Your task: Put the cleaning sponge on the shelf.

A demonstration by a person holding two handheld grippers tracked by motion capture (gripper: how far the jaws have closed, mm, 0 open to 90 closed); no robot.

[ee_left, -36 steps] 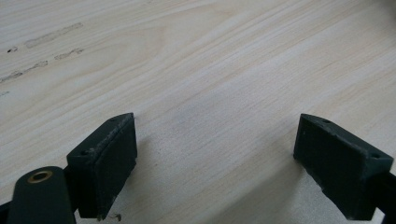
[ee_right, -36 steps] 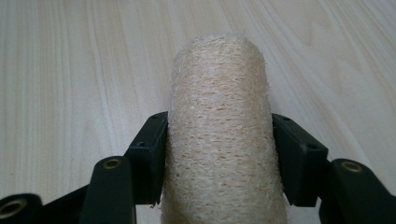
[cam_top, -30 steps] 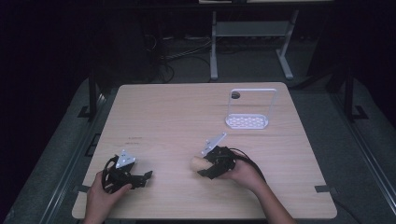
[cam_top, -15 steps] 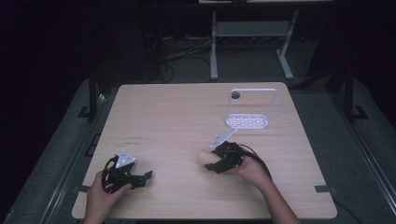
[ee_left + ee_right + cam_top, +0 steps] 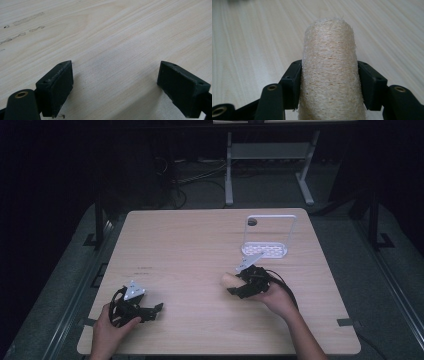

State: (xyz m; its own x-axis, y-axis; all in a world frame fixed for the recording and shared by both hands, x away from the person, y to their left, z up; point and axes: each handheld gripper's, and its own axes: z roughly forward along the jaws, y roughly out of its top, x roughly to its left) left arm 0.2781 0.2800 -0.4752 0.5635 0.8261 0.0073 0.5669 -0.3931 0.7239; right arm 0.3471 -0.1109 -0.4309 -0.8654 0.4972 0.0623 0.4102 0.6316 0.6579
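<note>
Loofah roll (image 5: 329, 72): pale beige, coarse woven-fibre texture. Table (image 5: 190, 245): light wood with fine straight grain, a few faint grey scuff marks. Rack (image 5: 266, 240): white wire frame over a white perforated base; left tool (image 5: 150, 311) and right tool (image 5: 235, 285): black, each topped by a grey plate.

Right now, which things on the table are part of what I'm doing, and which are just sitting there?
In the job:
- loofah roll, clamped in the right gripper
- white rack, standing beyond the right gripper, probably where the roll goes

Just there:
- left gripper, open, holding nothing, resting near the front edge
- table
</note>
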